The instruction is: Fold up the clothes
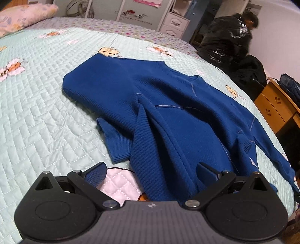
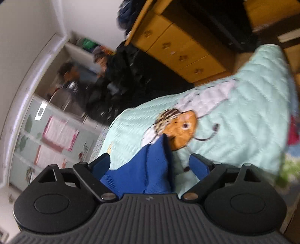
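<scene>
A blue knit sweater (image 1: 168,105) lies spread on the mint quilted bedspread (image 1: 37,112), collar toward the far right, one ribbed cuff (image 1: 114,138) folded toward me. My left gripper (image 1: 152,171) is open just above the near edge of the sweater, and a raised fold of knit runs between its blue fingers (image 1: 97,173) without being pinched. In the tilted, blurred right wrist view, my right gripper (image 2: 150,165) is open too. A bunched piece of the blue sweater (image 2: 150,169) sits between its fingers (image 2: 198,166), nearer the left one.
A pillow (image 1: 22,16) lies at the far left of the bed. A person in a black jacket (image 1: 230,35) stands past the far right corner. A wooden dresser (image 1: 275,105) lines the right side, and white drawers (image 1: 174,24) stand behind the bed.
</scene>
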`<act>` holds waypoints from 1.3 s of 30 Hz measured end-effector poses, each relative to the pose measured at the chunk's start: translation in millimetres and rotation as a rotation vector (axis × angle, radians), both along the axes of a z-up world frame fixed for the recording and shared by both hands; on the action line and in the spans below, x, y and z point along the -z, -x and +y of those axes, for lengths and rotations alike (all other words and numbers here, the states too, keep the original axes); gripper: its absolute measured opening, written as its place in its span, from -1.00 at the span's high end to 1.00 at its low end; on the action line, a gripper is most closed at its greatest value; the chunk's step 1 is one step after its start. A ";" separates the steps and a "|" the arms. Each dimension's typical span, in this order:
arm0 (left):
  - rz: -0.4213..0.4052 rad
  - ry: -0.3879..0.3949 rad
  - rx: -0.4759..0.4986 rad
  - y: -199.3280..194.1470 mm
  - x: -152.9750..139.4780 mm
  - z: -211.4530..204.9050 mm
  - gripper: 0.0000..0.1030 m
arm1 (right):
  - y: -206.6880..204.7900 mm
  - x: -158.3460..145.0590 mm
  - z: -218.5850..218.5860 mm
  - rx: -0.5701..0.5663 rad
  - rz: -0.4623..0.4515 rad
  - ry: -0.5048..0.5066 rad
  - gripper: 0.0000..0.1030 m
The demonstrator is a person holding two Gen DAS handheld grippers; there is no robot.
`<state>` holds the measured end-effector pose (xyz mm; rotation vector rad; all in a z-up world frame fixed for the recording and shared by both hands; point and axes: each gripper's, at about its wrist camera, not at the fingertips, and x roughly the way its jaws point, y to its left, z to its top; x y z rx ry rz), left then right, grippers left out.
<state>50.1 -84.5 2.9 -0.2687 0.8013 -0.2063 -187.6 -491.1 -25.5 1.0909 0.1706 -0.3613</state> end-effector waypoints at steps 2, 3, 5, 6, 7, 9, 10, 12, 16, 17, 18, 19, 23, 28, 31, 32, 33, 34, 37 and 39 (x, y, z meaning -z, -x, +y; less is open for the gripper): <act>0.004 0.006 -0.007 -2.4 0.3 0.9 -0.97 | -0.8 -7.4 0.4 -0.030 -0.010 0.024 -0.73; 0.006 0.010 -0.010 -3.6 0.5 1.3 -0.97 | -1.1 -11.3 0.7 -0.045 -0.015 0.037 -0.73; 0.011 0.016 -0.017 -6.0 0.8 2.2 -0.97 | -7.5 -11.8 -1.1 -0.058 0.037 0.042 -0.67; 0.011 0.016 -0.016 -5.8 0.7 1.6 -0.97 | -11.0 -10.4 -1.8 -0.060 0.064 0.040 -0.63; 0.012 0.017 -0.011 -5.4 1.1 1.0 -0.97 | -12.5 -11.0 -0.8 -0.060 0.076 0.046 -0.63; 0.017 0.015 -0.003 -4.6 2.1 -0.4 -0.97 | -14.2 -16.2 3.4 -0.066 0.096 0.068 -0.64; 0.020 0.012 -0.003 -4.6 3.0 -0.8 -0.97 | -16.4 -18.8 5.2 -0.068 0.114 0.078 -0.63; 0.025 0.015 -0.007 -4.5 4.9 -0.7 -0.97 | -23.6 -32.5 17.8 -0.075 0.193 0.196 -0.62; 0.034 0.023 -0.004 -5.0 9.1 0.0 -0.97 | -50.6 -63.6 63.9 -0.116 0.371 0.640 -0.64; 0.033 0.020 0.001 -5.3 10.1 -0.6 -0.97 | -59.5 -68.1 75.4 -0.169 0.384 0.727 -0.64; 0.033 0.016 0.005 -5.9 10.9 -1.6 -0.97 | -68.5 -72.5 86.8 -0.223 0.396 0.815 -0.63; 0.033 0.013 0.006 -6.5 11.6 -2.2 -0.97 | -80.8 -72.0 87.6 -0.319 0.403 0.787 -0.62; 0.034 0.019 0.010 -8.5 14.9 -2.5 -0.98 | -131.6 -48.9 67.3 -0.756 0.447 0.526 -0.16; 0.036 0.022 0.000 -10.6 15.8 -0.2 -0.98 | -148.9 -58.8 27.2 -0.450 0.590 0.752 0.77; 0.034 0.028 0.003 -10.5 14.5 2.0 -0.98 | -139.0 -75.2 32.7 -0.331 0.568 0.757 0.10; 0.033 0.030 0.001 -10.7 14.5 3.2 -0.98 | -134.7 -76.7 38.0 -0.394 0.536 0.712 0.09; 0.036 0.034 -0.003 -11.2 15.4 4.3 -0.98 | -130.3 -77.7 43.4 -0.467 0.503 0.663 0.07; 0.038 0.039 -0.008 -11.7 16.3 5.4 -0.98 | -123.7 -77.5 51.8 -0.491 0.515 0.654 0.03; 0.039 0.040 -0.002 -11.8 16.3 5.7 -0.98 | -96.2 -77.2 75.1 -0.491 0.580 0.725 -0.18; 0.041 0.044 -0.003 -12.3 16.2 5.8 -0.98 | -72.3 -75.7 69.3 -0.421 0.560 0.684 -0.29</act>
